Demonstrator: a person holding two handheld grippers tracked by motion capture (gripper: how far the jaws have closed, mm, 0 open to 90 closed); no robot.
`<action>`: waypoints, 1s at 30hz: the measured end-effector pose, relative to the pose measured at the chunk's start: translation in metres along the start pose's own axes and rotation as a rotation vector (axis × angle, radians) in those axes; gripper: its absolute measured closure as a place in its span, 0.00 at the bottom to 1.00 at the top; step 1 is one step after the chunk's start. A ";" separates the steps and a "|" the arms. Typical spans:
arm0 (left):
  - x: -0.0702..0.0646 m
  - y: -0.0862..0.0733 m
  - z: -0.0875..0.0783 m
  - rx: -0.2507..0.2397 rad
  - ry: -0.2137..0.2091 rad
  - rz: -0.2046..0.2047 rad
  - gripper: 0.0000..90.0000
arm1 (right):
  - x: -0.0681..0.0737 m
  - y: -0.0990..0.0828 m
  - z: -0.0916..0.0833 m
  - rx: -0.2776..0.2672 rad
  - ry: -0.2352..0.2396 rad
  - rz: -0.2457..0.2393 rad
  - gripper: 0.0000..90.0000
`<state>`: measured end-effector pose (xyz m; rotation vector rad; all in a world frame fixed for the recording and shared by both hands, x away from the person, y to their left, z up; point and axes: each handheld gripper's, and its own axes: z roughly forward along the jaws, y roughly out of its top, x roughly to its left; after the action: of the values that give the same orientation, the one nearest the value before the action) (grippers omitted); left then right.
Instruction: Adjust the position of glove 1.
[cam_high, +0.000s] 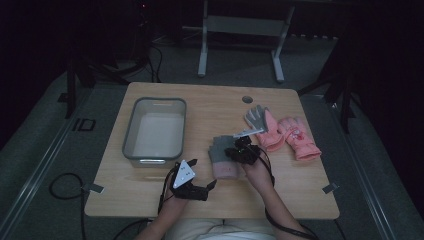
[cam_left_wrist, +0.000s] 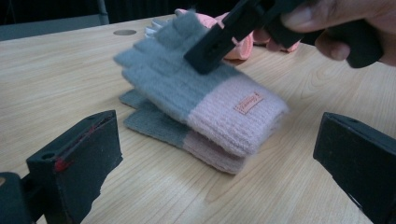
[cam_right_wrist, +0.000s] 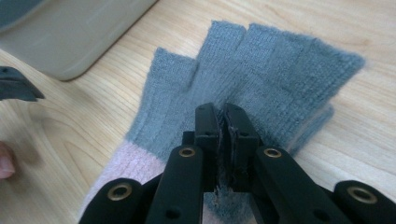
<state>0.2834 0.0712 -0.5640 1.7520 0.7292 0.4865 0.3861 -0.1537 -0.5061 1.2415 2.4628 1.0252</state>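
Two grey-and-pink fingerless knit gloves lie stacked at the table's middle front (cam_high: 220, 156). The upper glove (cam_left_wrist: 187, 93) rests on the lower glove (cam_left_wrist: 154, 123), its grey finger end raised a little. My right gripper (cam_right_wrist: 223, 116) is shut on the upper glove (cam_right_wrist: 271, 60), pinching the grey knit near the pink cuff, with fibres caught between the jaws. From the high view, the right gripper (cam_high: 236, 150) sits right over the stack. My left gripper (cam_high: 202, 173) stands open on the near side of the gloves, its jaws (cam_left_wrist: 215, 135) wide apart and touching nothing.
A grey plastic tub (cam_high: 131, 125) stands empty at the left, its corner (cam_right_wrist: 70, 32) close to the gloves. A pair of pink winter gloves (cam_high: 297, 137) lies at the right, one palm-up with a grey palm (cam_high: 257, 119). A round cable hole (cam_high: 247, 99) sits near the far edge.
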 end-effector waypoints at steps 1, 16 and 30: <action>0.000 0.000 0.000 0.000 0.000 0.000 0.00 | -0.001 0.000 0.002 0.007 0.000 0.000 0.95; -0.001 0.001 0.003 0.016 0.043 -0.028 0.00 | -0.008 -0.010 0.026 0.051 0.009 0.019 0.91; -0.020 0.030 0.017 0.206 -0.108 0.057 0.00 | -0.029 0.012 -0.011 -0.056 -0.015 0.004 0.69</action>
<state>0.2864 0.0400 -0.5393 1.9796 0.6734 0.3614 0.4067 -0.1765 -0.4936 1.2335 2.4046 1.0744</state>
